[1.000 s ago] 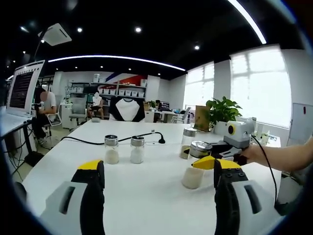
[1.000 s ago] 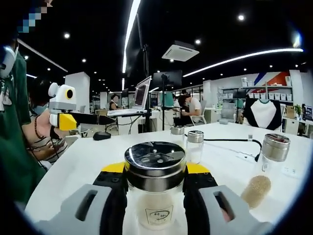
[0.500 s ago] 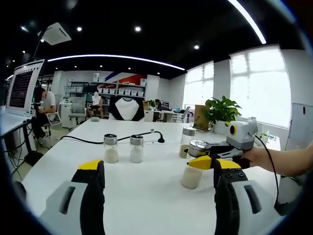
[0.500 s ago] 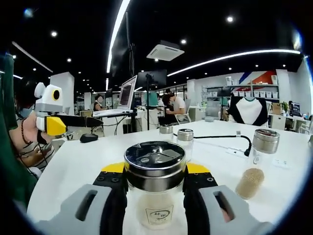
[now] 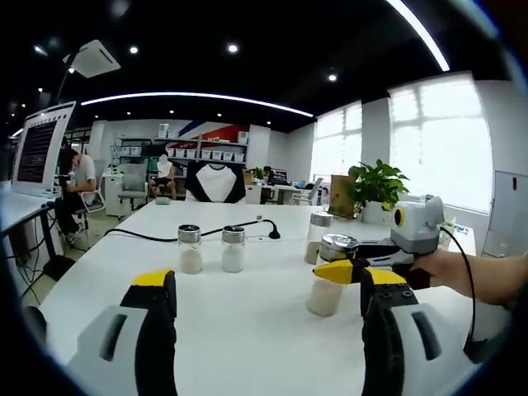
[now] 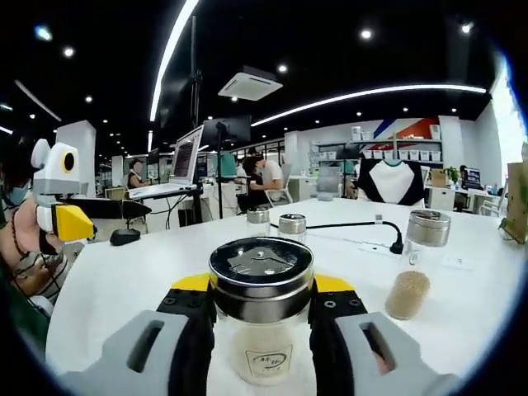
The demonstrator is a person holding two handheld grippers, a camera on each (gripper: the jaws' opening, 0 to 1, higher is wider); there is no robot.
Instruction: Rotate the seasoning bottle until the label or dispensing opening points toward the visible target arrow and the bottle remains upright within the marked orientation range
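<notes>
Right gripper view: my right gripper (image 6: 261,330) is clenched on the seasoning bottle (image 6: 261,318), a clear glass jar standing upright on the white table (image 6: 124,289) near the edge closest to me. Its steel lid (image 6: 261,268) has dispensing holes; the lower part holds a pale powder and a small round label faces the camera. Further in, toward the table's middle, two small shakers (image 6: 275,233) stand just beside each other, each part-filled with white grains under a metal cap. Nearer the right edge stands a taller jar (image 6: 415,264) with tan granules in its lower half. A black cable (image 6: 346,227) runs across the far side.

Left gripper view: my left gripper (image 5: 260,318) is released, its jaws wide apart above bare tabletop. The held bottle (image 5: 330,285) appears between the other gripper's yellow tips, toward the right edge.
</notes>
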